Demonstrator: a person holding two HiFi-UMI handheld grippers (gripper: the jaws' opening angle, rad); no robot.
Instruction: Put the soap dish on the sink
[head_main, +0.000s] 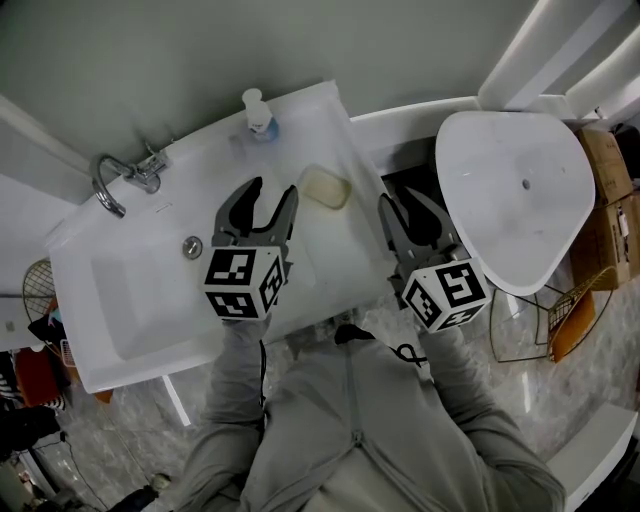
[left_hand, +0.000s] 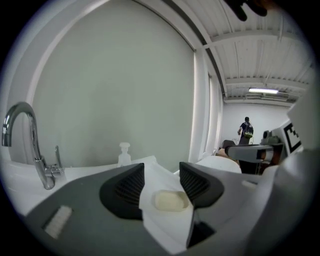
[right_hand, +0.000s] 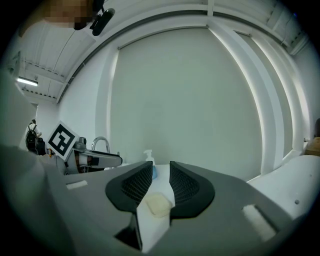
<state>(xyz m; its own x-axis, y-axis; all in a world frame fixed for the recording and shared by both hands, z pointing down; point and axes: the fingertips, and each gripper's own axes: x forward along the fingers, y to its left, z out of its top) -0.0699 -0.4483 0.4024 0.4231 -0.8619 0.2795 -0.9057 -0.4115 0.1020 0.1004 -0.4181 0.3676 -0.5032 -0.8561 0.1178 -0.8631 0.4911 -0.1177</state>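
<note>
The pale oval soap dish (head_main: 325, 187) lies flat on the right ledge of the white sink (head_main: 215, 158), clear of both grippers. My left gripper (head_main: 273, 190) hangs above the sink just left of the dish, open, nothing between its fingers. In the left gripper view the soap dish (left_hand: 171, 200) shows below and beyond the open left gripper (left_hand: 161, 171). My right gripper (head_main: 402, 202) hovers open off the sink's right edge, empty. Through the gap of the right gripper (right_hand: 160, 171) the soap dish (right_hand: 157, 205) is also visible.
A chrome faucet (head_main: 115, 182) stands at the sink's back left, and a pump bottle (head_main: 258, 112) at the back ledge. A white rounded tabletop (head_main: 510, 190) is on the right, with cardboard boxes (head_main: 612, 215) and a wire basket (head_main: 560, 312) beyond. A person (left_hand: 246, 131) stands far off.
</note>
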